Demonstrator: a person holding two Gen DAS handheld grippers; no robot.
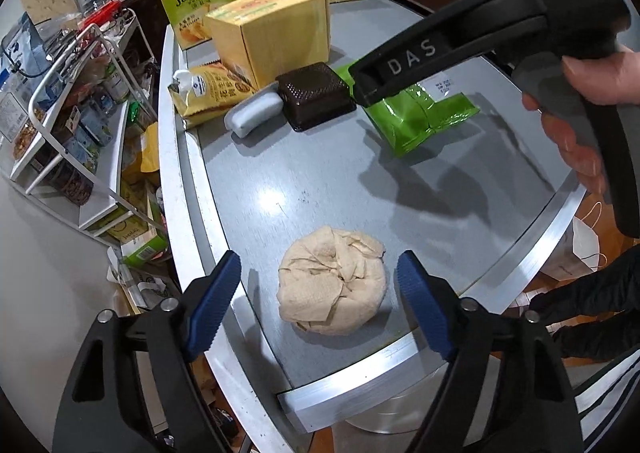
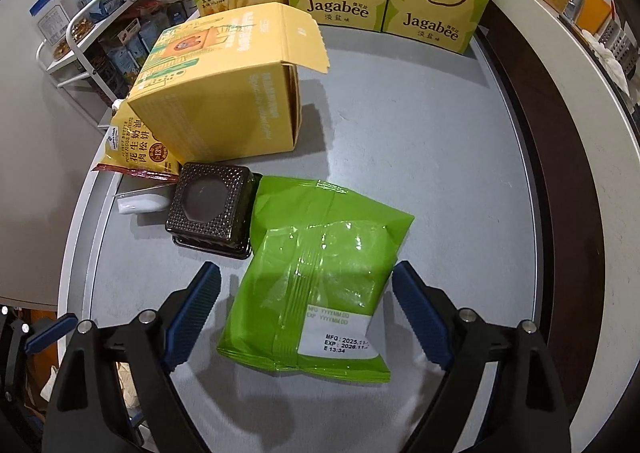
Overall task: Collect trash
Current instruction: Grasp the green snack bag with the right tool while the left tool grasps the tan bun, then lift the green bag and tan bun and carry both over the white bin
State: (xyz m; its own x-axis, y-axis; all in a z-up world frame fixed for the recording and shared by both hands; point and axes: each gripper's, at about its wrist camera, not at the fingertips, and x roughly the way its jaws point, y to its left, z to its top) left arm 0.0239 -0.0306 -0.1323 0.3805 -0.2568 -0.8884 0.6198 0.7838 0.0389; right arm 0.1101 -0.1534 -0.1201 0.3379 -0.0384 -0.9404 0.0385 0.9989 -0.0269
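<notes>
Trash: none collected yet, all on tabletop [image 1: 304, 189] | paper wad [image 1: 333, 280] between my left hand-held gripper's [image 1: 320, 303] open jaws, ungripped | green wrapper [image 2: 320, 273] between right hand-held gripper's [image 2: 306, 311] open jaws, ungripped | black tray [image 2: 212, 207], yellow box [image 2: 224, 101] left; no bin seen.

The grey tabletop [image 1: 320, 189] had a pale metal rim and shone under overhead light. To its left stood a white wire-framed shelf rack [image 1: 86, 157] crammed with packets and jars. Behind ran a curved white counter [image 2: 560, 65] over a dark band, and a white paper bag [image 1: 582, 249] sat on the wooden floor [image 1: 616, 241] at the right.
</notes>
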